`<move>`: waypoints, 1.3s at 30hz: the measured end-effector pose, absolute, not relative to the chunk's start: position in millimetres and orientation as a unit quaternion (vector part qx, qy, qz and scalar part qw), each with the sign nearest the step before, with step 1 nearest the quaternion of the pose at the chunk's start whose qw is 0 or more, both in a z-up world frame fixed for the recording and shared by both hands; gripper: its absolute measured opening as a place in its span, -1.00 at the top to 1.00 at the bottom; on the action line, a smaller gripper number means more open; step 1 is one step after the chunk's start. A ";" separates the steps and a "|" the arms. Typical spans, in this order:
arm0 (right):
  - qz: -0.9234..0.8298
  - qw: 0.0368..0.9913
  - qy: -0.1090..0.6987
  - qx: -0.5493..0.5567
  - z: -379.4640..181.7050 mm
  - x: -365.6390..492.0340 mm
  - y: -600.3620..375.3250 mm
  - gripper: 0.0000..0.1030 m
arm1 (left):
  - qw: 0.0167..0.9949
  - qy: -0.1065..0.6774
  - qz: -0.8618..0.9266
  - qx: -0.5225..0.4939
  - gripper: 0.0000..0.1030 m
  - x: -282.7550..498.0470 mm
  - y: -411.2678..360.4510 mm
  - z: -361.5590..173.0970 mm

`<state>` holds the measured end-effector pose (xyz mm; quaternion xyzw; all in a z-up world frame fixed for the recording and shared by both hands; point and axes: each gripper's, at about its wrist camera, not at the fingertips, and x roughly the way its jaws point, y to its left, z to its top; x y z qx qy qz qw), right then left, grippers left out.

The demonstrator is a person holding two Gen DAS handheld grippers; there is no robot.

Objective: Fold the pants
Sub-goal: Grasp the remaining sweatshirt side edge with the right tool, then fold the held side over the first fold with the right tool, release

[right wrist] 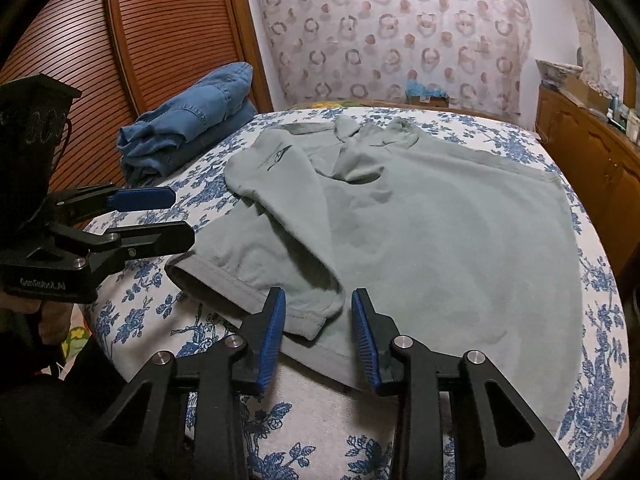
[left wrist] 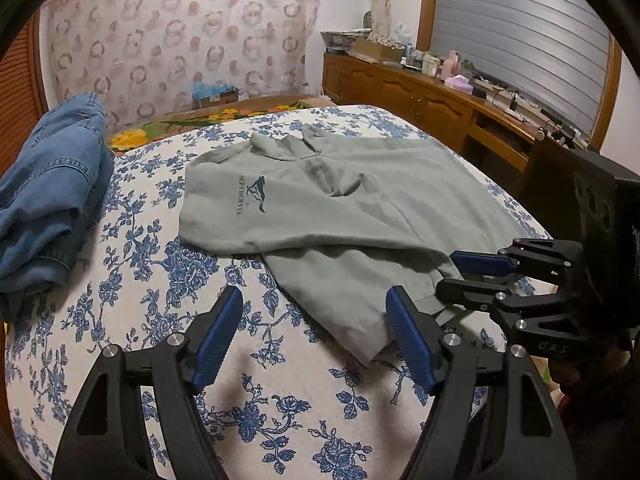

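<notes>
A grey-green garment (left wrist: 352,208) with a dark printed logo lies spread on the bed, one side folded over itself; it also shows in the right wrist view (right wrist: 440,232). My left gripper (left wrist: 314,316) is open and empty, just left of the garment's near hem corner. My right gripper (right wrist: 318,320) is open, its jaws standing either side of the folded hem corner, not closed on it. The right gripper also shows at the right in the left wrist view (left wrist: 460,276). The left gripper shows at the left in the right wrist view (right wrist: 180,216).
A pile of folded blue denim (left wrist: 48,200) lies at the bed's far left, also in the right wrist view (right wrist: 188,128). The bed has a blue floral cover (left wrist: 260,400). A wooden sideboard (left wrist: 420,92) with clutter stands to the right. A slatted wooden door (right wrist: 120,40) is at left.
</notes>
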<state>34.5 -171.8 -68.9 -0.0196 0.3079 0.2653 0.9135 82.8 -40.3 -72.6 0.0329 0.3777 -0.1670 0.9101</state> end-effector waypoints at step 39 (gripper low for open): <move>0.178 0.963 0.198 -0.030 -29.4 -41.8 -226.8 0.95 | 0.906 0.363 -0.211 0.046 -0.45 102.8 -81.3 -53.0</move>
